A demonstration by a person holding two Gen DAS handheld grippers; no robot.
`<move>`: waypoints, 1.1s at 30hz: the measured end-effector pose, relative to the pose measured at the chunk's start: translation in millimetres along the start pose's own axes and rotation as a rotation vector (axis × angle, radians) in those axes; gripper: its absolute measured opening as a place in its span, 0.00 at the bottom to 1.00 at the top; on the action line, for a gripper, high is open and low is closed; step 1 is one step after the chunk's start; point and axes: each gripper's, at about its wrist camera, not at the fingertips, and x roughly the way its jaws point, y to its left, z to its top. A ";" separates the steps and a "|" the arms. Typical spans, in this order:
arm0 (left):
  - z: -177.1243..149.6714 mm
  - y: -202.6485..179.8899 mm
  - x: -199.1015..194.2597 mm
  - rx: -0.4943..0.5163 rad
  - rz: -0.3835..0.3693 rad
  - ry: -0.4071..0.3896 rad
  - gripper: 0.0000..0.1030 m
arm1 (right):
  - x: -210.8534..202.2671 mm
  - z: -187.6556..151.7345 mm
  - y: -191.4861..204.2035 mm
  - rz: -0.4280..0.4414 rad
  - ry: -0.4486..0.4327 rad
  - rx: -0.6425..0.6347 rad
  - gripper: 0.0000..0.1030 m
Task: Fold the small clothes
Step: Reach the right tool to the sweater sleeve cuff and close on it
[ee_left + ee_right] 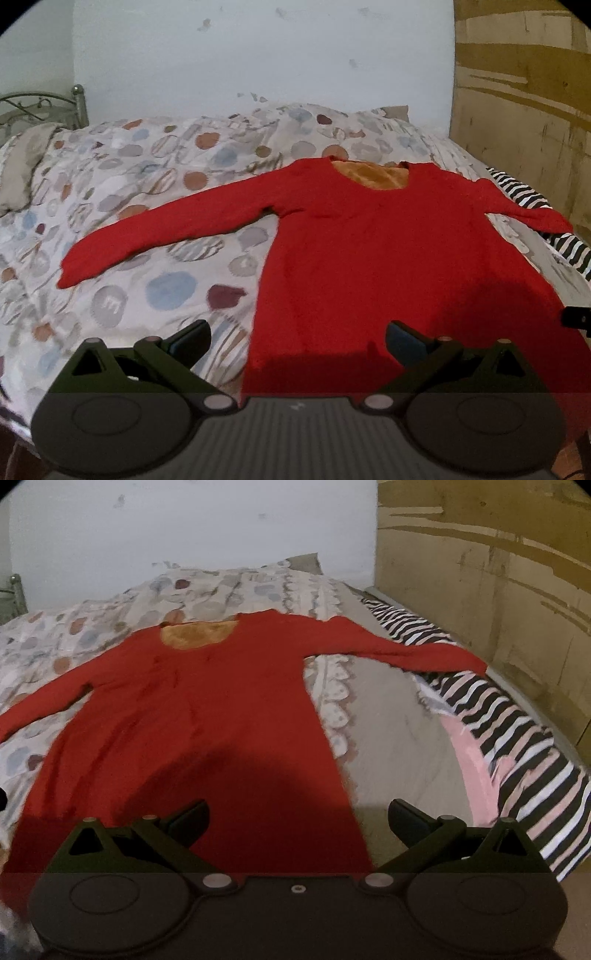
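Note:
A red long-sleeved top [369, 236] lies flat on the bed, neck away from me, with an orange lining showing at the neckline [373, 175]. Both sleeves spread outward; the left sleeve [155, 229] rests on the patterned duvet, the right sleeve [406, 650] reaches onto a striped cloth. My left gripper [297, 338] stands open over the hem's left corner. My right gripper [297, 818] stands open over the hem's right corner, the same top [207, 716] ahead of it. Neither holds anything.
The duvet [147, 177] with coloured spots covers the bed. A black-and-white striped cloth [517, 738] lies along the right side by a wooden panel [498, 572]. A metal bed frame [37, 107] stands at far left. The other gripper's tip [576, 317] shows at the right edge.

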 end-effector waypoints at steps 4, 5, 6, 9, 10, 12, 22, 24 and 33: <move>8.7 -8.0 28.1 -0.009 -0.020 0.005 1.00 | 22.6 12.5 -12.9 -0.037 0.001 0.015 1.00; 9.0 -9.8 35.4 -0.020 -0.026 -0.001 1.00 | 28.0 14.9 -16.7 -0.048 0.000 0.021 1.00; 7.5 -9.8 40.9 -0.033 -0.031 -0.010 1.00 | 33.1 17.0 -20.4 -0.056 -0.001 0.027 1.00; 2.1 -10.7 58.1 -0.065 -0.037 0.015 1.00 | 48.7 21.4 -30.4 -0.078 -0.001 0.037 1.00; 1.9 -12.1 64.6 -0.067 -0.036 0.041 1.00 | 54.3 23.6 -34.5 -0.084 0.000 0.039 1.00; 3.3 -16.9 75.8 -0.065 -0.029 0.078 1.00 | 63.3 28.5 -42.7 -0.097 -0.011 0.037 1.00; 16.9 -28.8 94.8 -0.059 -0.038 0.089 1.00 | 105.1 79.3 -122.0 -0.060 -0.219 0.152 1.00; 18.4 -30.1 97.4 -0.056 -0.041 0.089 1.00 | 117.4 93.2 -141.1 -0.047 -0.234 0.188 1.00; 13.7 -32.8 108.8 -0.043 -0.062 0.107 1.00 | 178.8 121.2 -188.8 -0.021 -0.253 0.186 1.00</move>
